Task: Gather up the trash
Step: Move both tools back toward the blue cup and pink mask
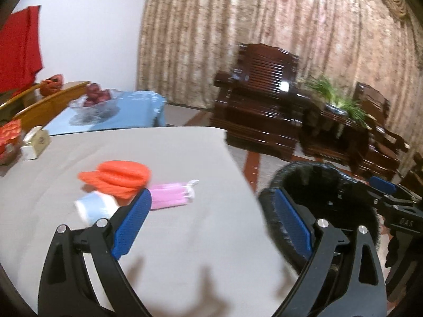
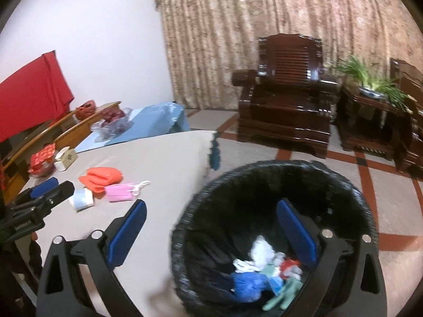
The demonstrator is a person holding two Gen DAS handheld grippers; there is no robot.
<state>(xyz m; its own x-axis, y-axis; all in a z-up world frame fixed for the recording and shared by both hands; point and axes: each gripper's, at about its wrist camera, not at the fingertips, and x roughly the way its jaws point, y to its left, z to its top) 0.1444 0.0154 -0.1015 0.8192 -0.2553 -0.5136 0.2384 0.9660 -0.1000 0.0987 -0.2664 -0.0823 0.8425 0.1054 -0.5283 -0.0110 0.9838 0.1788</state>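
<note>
Left wrist view: I see my left tool (image 1: 211,220) with its jaws spread wide and nothing between them, hovering over the grey worktop (image 1: 185,237).
Right wrist view: my right tool (image 2: 211,233) is also gaping and empty, poised over the black bin (image 2: 343,185) beside the worktop's edge.
Bin contents: crumpled white, blue and green scraps (image 2: 264,272) already lie at the bottom.
Trash left: an orange mesh wad (image 1: 119,179), a pink packet (image 1: 169,195) with a white tie, and a small pale-blue cup (image 1: 95,208) on its side, all clustered close together on the worktop.
Orange wad: I judge it soft, light and springy; pinch it across the middle so the layers bunch.
Pink packet: looks thin, light and possibly slick; take it across its short width, away from the loose tie.
Cup: probably paper, light and crushable; close gently across the body, as it may roll.
Not trash, I judge: tissue box (image 1: 35,144) and red container (image 1: 10,140) at the far edge.
</note>
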